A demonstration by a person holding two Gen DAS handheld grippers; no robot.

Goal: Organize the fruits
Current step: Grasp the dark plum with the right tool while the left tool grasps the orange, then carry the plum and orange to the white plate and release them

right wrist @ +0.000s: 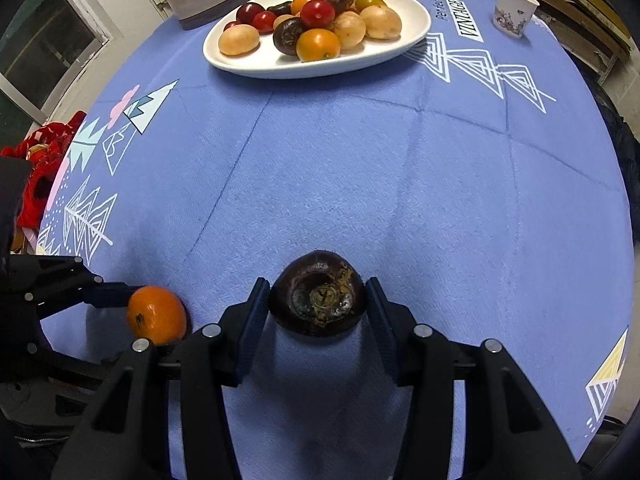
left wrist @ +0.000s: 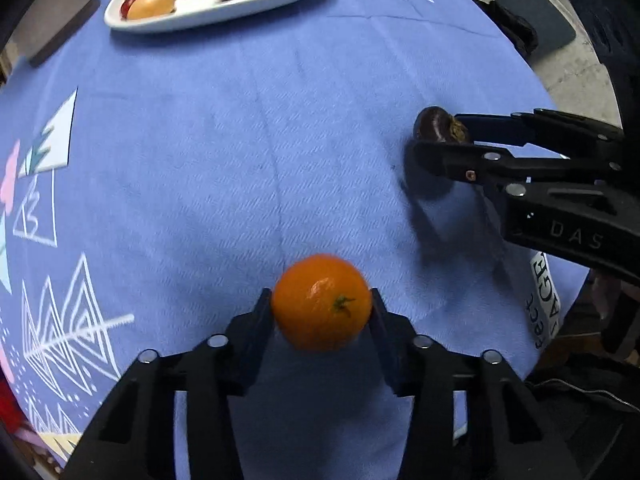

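Clenched jaws on both sides: my left gripper grasps an orange, my right gripper a dark fruit, above the tablecloth.

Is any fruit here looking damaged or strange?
Yes. The dark brown fruit held in the right gripper has a rough, crusty yellowish-grey patch on its near face. The orange in the left gripper looks smooth and intact.

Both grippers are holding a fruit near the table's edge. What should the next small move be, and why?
Probably carry one fruit forward to the white plate. The left gripper is shut on the orange and the right gripper on the dark brown fruit, while the other fruits sit piled on that plate at the table's far side.
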